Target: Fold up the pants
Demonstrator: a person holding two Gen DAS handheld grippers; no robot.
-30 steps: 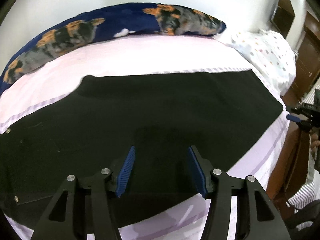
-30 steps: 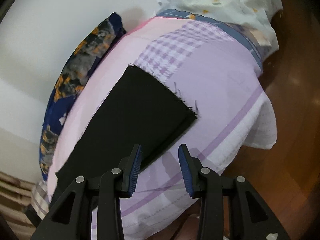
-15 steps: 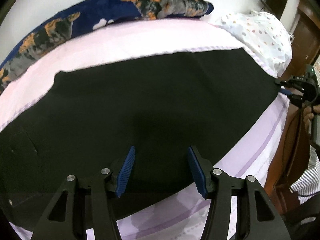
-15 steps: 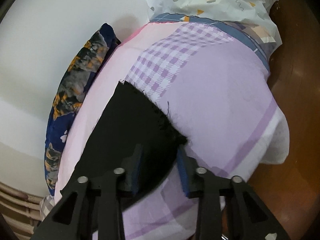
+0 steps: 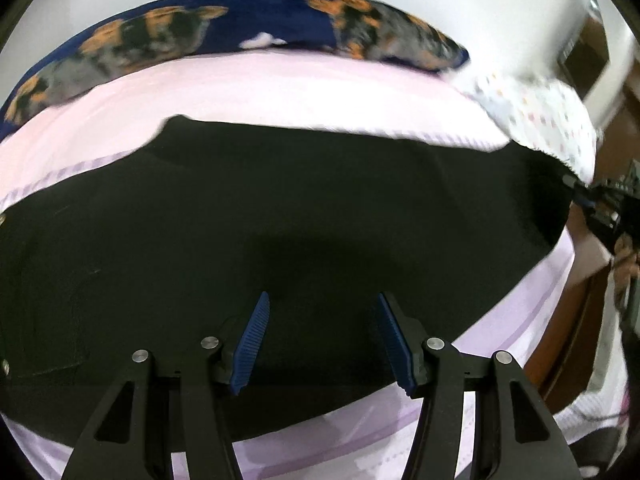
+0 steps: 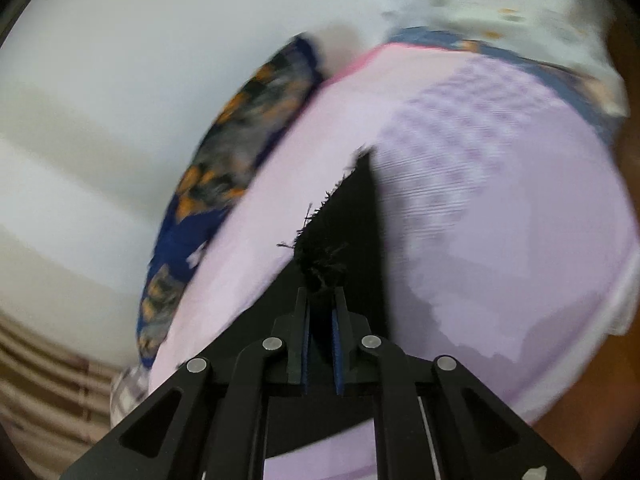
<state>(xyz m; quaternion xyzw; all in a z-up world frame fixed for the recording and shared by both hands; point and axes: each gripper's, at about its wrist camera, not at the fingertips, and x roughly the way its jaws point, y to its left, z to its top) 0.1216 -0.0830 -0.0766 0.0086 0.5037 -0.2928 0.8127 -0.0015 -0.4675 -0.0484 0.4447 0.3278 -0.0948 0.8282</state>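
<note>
While the black pants (image 5: 280, 216) lie spread flat across the lilac bedsheet (image 5: 280, 88), the scene reads from left to right as follows.

Far edge, left: a long navy pillow (image 5: 248, 28) with orange and grey patches runs along the white wall behind the bedsheet, well apart from the pants.

Pants: the dark fabric covers most of the bedsheet in the left wrist view, its near edge just short of the front of the bed; small metal studs show at its left border.

Left gripper (image 5: 324, 336): it hovers over the near part of the pants with its blue ribbed fingers (image 5: 252, 344) spread wide and nothing between them. Whether the tips touch the cloth cannot be told.

Right gripper (image 6: 320, 320): its two fingers are pressed close together on a frayed corner of the pants, and loose black threads (image 6: 324, 260) stick up past the tips. In the right wrist view the cloth rises from the bedsheet to the fingers as a narrow dark wedge. In the left wrist view this gripper sits at the far right end of the fabric.

Far right: a white quilt (image 5: 536, 108) with small coloured dots lies bunched at that end of the bed, touching the bedsheet. A brown wooden floor (image 6: 624, 380) shows beyond the edge of the bed.
</note>
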